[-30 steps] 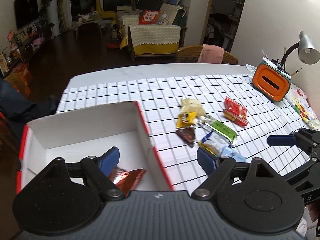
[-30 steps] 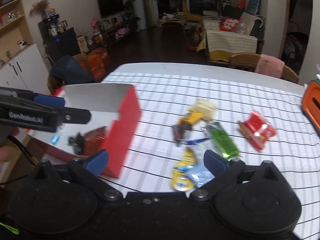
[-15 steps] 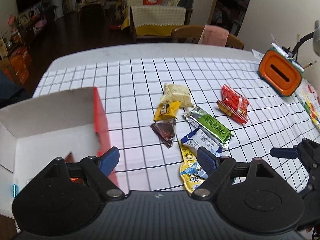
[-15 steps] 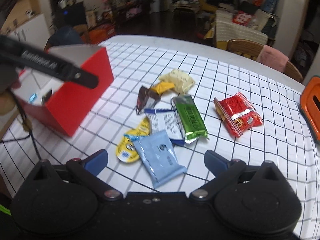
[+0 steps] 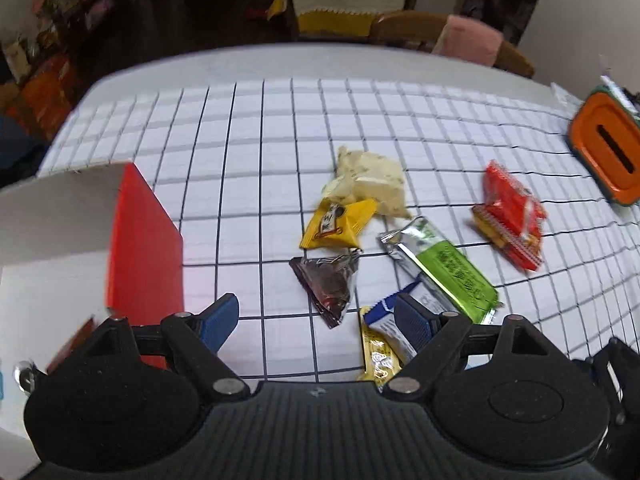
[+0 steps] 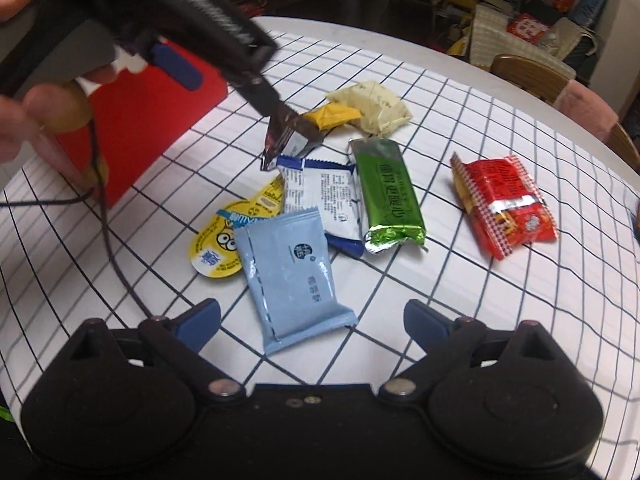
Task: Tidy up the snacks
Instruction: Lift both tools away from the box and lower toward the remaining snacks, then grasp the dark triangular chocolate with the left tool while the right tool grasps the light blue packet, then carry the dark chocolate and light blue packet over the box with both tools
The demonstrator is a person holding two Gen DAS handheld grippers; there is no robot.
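Observation:
Several snack packets lie in a loose pile on the checked tablecloth. My left gripper [image 5: 316, 316] is open and empty, just above the dark brown packet [image 5: 328, 284], with the yellow packet [image 5: 340, 224] and cream packet [image 5: 372, 180] beyond. The red-and-white box [image 5: 144, 248] stands to its left. My right gripper [image 6: 312, 324] is open and empty, right over the light blue packet [image 6: 292, 272]. Behind it lie a white-and-blue packet [image 6: 328, 196], a green bar [image 6: 388, 192], a round yellow packet [image 6: 224, 240] and a red packet [image 6: 504, 204].
An orange holder [image 5: 608, 156] stands at the table's right edge. A black cable [image 6: 112, 248] trails across the cloth left of the pile. Wooden chairs [image 5: 448, 36] stand behind the far table edge.
My left gripper has swung right, from over the box to above the snack pile. My right gripper has come forward and down over the light blue packet. Both stay open.

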